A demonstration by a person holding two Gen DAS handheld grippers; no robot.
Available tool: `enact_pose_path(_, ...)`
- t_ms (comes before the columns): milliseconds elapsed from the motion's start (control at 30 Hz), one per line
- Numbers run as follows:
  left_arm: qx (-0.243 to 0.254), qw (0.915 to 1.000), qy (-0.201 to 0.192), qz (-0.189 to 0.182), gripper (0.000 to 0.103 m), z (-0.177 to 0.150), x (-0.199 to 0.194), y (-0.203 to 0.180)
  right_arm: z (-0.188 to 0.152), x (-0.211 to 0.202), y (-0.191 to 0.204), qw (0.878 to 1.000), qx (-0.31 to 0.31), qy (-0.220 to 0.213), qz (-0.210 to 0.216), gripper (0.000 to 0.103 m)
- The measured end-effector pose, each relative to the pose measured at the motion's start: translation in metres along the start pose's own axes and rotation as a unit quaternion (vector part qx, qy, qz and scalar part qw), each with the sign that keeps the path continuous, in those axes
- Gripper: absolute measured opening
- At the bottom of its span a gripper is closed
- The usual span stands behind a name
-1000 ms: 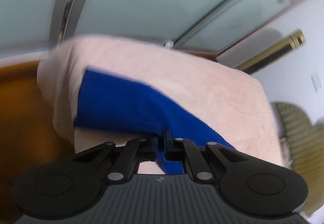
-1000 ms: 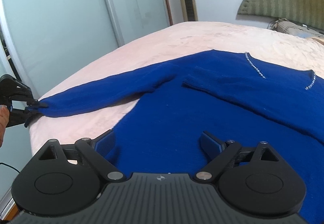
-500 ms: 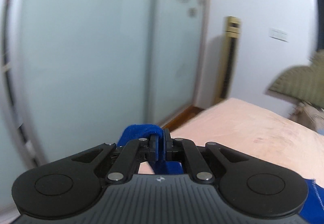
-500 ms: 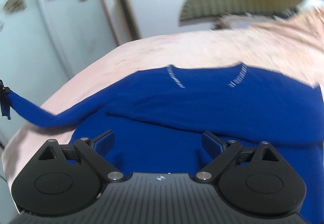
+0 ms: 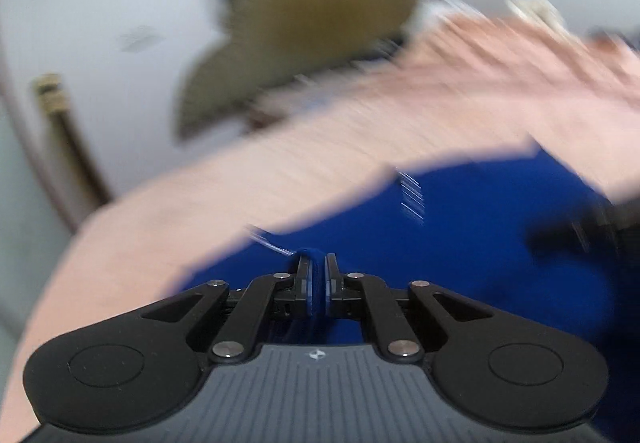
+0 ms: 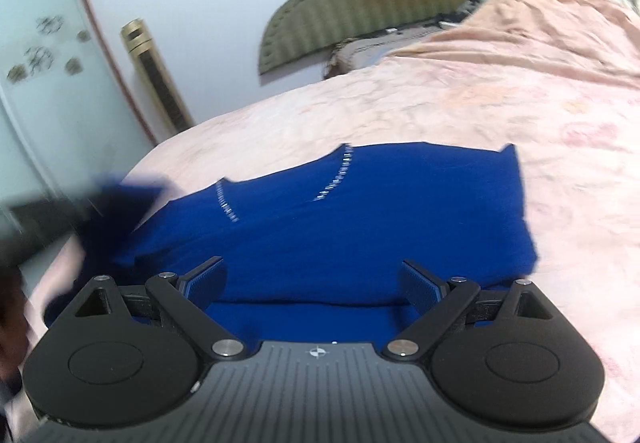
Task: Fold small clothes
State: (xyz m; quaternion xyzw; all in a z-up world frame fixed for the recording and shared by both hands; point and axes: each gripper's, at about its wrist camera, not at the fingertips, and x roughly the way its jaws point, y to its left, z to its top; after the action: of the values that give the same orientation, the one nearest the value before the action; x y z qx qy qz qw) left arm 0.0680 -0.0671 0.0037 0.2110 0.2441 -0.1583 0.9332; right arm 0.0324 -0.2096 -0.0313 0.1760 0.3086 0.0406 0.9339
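Over the sweater (image 6: 360, 227) on the bed (image 6: 500, 103): left gripper (image 5: 316, 275) pinching sleeve (image 5: 314, 255) shut, sweater body lying rightward; right gripper (image 6: 316, 283) hanging wide open, empty, nearer.

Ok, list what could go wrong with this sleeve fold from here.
1. The left gripper pinches only the tip of the sleeve; a fast swing could pull it free.
2. The right gripper is open, so nothing pins the blue sweater; it may drag across the bedspread.
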Motion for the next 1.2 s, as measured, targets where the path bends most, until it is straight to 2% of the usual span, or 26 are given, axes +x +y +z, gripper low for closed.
enact_pose_path(67, 0.04, 0.9987, 0.019, -0.025, 0.007, -0.013, 0.007, -0.026, 0.005, 0.001, -0.009, 1.0, 0.011, 0.003, 0.002, 0.094)
enact_pose_path(133, 0.065, 0.9969, 0.024, -0.038, 0.015, -0.026, 0.004, -0.039, 0.01, 0.004, -0.014, 1.0, 0.013, 0.009, 0.006, 0.094)
enact_pose_path(167, 0.074, 0.996, 0.022, -0.045, 0.028, -0.031, -0.002, -0.043, 0.012, 0.006, -0.015, 1.0, 0.013, 0.013, 0.014, 0.094)
enact_pose_path(200, 0.08, 0.9954, 0.021, -0.05, 0.049, -0.036, -0.01, -0.041, 0.014, 0.01, -0.015, 0.999, 0.013, 0.018, 0.026, 0.094)
enact_pose_path(233, 0.084, 0.995, 0.014, -0.053, 0.061, -0.04, -0.018, -0.041, 0.015, 0.013, -0.014, 0.999, 0.016, 0.025, 0.042, 0.094)
enact_pose_path(267, 0.086, 0.995, 0.0, -0.05, 0.08, -0.044, -0.026, -0.042, 0.018, 0.021, -0.013, 0.997, 0.021, 0.034, 0.063, 0.094)
enact_pose_path(300, 0.09, 0.9949, -0.017, -0.043, 0.086, -0.046, -0.035, -0.04, 0.021, 0.029, -0.01, 0.995, 0.025, 0.045, 0.086, 0.093)
enact_pose_path(400, 0.104, 0.9934, -0.035, -0.031, 0.086, -0.052, -0.053, -0.032, 0.029, 0.058, 0.007, 0.987, 0.022, 0.079, 0.135, 0.089)
enact_pose_path(467, 0.093, 0.9945, -0.038, -0.027, 0.086, -0.057, -0.063, -0.019, 0.032, 0.077, 0.027, 0.986, -0.005, 0.095, 0.135, 0.088)
enact_pose_path(500, 0.087, 0.9952, -0.036, -0.022, 0.086, -0.057, -0.066, -0.013, 0.032, 0.08, 0.041, 0.987, -0.033, 0.095, 0.128, 0.088)
enact_pose_path(567, 0.072, 0.9971, -0.026, 0.0, 0.086, -0.067, -0.07, 0.003, 0.027, 0.08, 0.075, 0.982, -0.133, 0.082, 0.107, 0.087)
enact_pose_path(600, 0.061, 0.9979, -0.017, 0.015, 0.086, -0.073, -0.071, 0.014, 0.022, 0.077, 0.09, 0.976, -0.187, 0.071, 0.088, 0.087)
enact_pose_path(667, 0.033, 0.9986, 0.004, 0.04, 0.086, -0.085, -0.069, 0.033, 0.005, 0.074, 0.117, 0.954, -0.294, 0.049, 0.043, 0.088)
enact_pose_path(767, -0.025, 0.9955, 0.034, 0.085, 0.086, -0.1, -0.065, 0.063, -0.013, 0.073, 0.135, 0.924, -0.379, 0.045, 0.018, 0.088)
enact_pose_path(867, -0.095, 0.9862, 0.051, 0.126, 0.086, -0.105, -0.06, 0.092, -0.019, 0.076, 0.14, 0.914, -0.4, 0.06, 0.023, 0.088)
enact_pose_path(933, -0.132, 0.9823, 0.053, 0.122, 0.086, -0.102, -0.054, 0.106, -0.021, 0.078, 0.146, 0.909, -0.412, 0.059, 0.021, 0.088)
enact_pose_path(1000, -0.142, 0.9801, 0.065, 0.122, 0.086, -0.104, -0.045, 0.109, -0.024, 0.084, 0.151, 0.905, -0.422, 0.056, 0.005, 0.088)
enact_pose_path(1067, -0.126, 0.9794, 0.082, 0.135, 0.086, -0.109, -0.046, 0.098, -0.028, 0.089, 0.154, 0.903, -0.426, 0.055, -0.011, 0.088)
enact_pose_path(1133, -0.112, 0.9808, 0.09, 0.132, 0.086, -0.111, -0.044, 0.09, -0.029, 0.095, 0.153, 0.91, -0.41, 0.053, -0.03, 0.088)
enact_pose_path(1200, -0.108, 0.982, 0.09, 0.126, 0.086, -0.114, -0.044, 0.087, -0.024, 0.092, 0.143, 0.926, -0.37, 0.035, -0.06, 0.088)
